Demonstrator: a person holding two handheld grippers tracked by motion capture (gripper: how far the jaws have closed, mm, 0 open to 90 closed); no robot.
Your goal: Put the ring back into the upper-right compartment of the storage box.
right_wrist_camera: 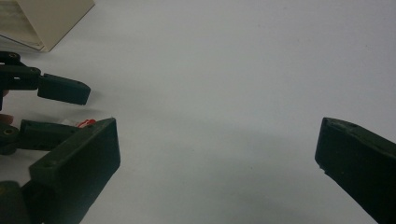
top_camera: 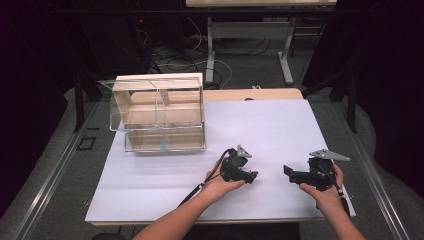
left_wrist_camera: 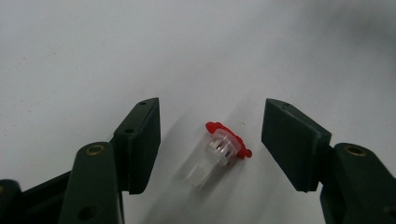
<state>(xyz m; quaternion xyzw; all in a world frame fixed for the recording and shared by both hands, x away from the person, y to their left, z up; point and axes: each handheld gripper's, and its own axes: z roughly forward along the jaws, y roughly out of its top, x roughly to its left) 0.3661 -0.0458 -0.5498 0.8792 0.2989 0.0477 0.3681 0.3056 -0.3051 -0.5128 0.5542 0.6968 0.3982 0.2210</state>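
One clear box [top_camera: 159, 114] with two compartments, one small red-capped vial [left_wrist_camera: 217, 152], two grippers [top_camera: 248, 174] [top_camera: 289, 172], and perhaps one blue item [top_camera: 163, 145] inside the box.

vial [left_wrist_camera: 210, 158]: clear, red cap | fingers [left_wrist_camera: 140, 140]: black | table [top_camera: 270, 130]: white | box [top_camera: 160, 112]: clear, tan

Lab, floor cables [top_camera: 200, 55], desk legs [top_camera: 286, 55], dark surrounds

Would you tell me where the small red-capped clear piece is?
In the left gripper view, the red-capped piece lies on the white table, untouched between the open left gripper.
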